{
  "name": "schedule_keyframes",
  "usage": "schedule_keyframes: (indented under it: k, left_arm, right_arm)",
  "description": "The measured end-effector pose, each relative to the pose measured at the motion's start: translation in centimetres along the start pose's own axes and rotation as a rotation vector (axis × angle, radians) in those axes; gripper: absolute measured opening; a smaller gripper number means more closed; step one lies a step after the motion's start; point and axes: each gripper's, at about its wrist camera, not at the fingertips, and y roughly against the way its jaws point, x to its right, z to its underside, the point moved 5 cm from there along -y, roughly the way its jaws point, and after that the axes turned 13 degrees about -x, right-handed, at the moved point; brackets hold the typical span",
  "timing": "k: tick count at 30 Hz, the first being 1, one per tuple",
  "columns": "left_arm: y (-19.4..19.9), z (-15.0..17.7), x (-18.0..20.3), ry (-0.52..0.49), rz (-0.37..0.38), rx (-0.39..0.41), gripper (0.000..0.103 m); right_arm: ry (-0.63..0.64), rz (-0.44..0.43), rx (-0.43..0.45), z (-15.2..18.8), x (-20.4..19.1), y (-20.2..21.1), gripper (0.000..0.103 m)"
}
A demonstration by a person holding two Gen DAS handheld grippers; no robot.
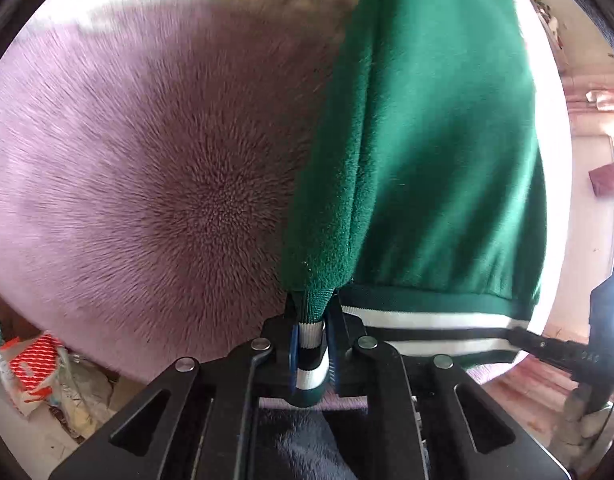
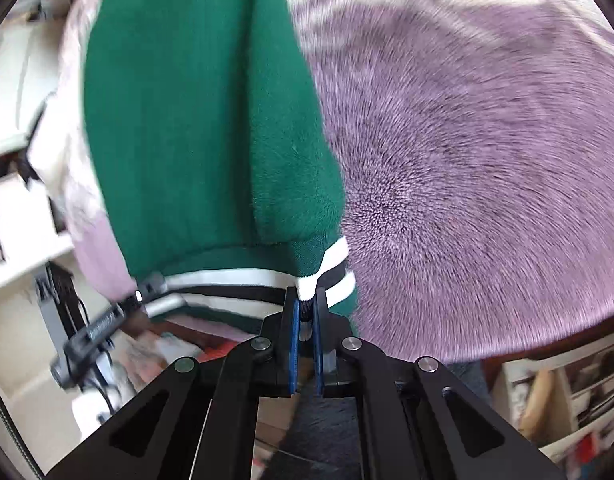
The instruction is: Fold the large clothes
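1. The left gripper (image 1: 311,344) is clamping a striped sleeve cuff (image 1: 311,354) of the green fleece jacket (image 1: 439,152); its jaws are closed tight on the ribbed white, black and green bands, with the blue pads pressing on both sides.
2. The sleeve (image 1: 327,208) is running straight ahead of the left jaws, its long axis pointing away from them, with the cuff end nearest the jaws.
3. The jacket body is lying just to the right of the left jaws, its striped hem (image 1: 431,320) running crosswise near them and its length stretching away in the same direction as the sleeve.
4. The right gripper (image 2: 306,320) is pinching the other striped cuff (image 2: 327,276); its jaws are closed on the edge of the ribbed band.
5. In the right wrist view the jacket (image 2: 179,128) is spreading ahead and to the left of the jaws, with the second sleeve (image 2: 291,168) lying along its right edge and pointing away from them.
6. The garment is resting on a fluffy purple blanket (image 1: 155,184), which is filling the area left of the left jaws and right of the right jaws (image 2: 487,168).
7. Each gripper is showing at the far side of the other's view, at the hem corner.
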Motion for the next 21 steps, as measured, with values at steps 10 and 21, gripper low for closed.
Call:
schedule_keyframes:
  k: [10, 21]
  left_arm:
    - [2.7, 1.9, -1.1, -0.007, 0.242, -0.027, 0.066]
    - [-2.1, -2.8, 2.1, -0.053, 0.305, -0.024, 0.080]
  right_arm:
    - [0.066, -0.170, -0.051, -2.4, 5.5, 1.6, 0.059]
    - [0.085, -0.484, -0.058, -6.7, 6.4, -5.2, 0.078]
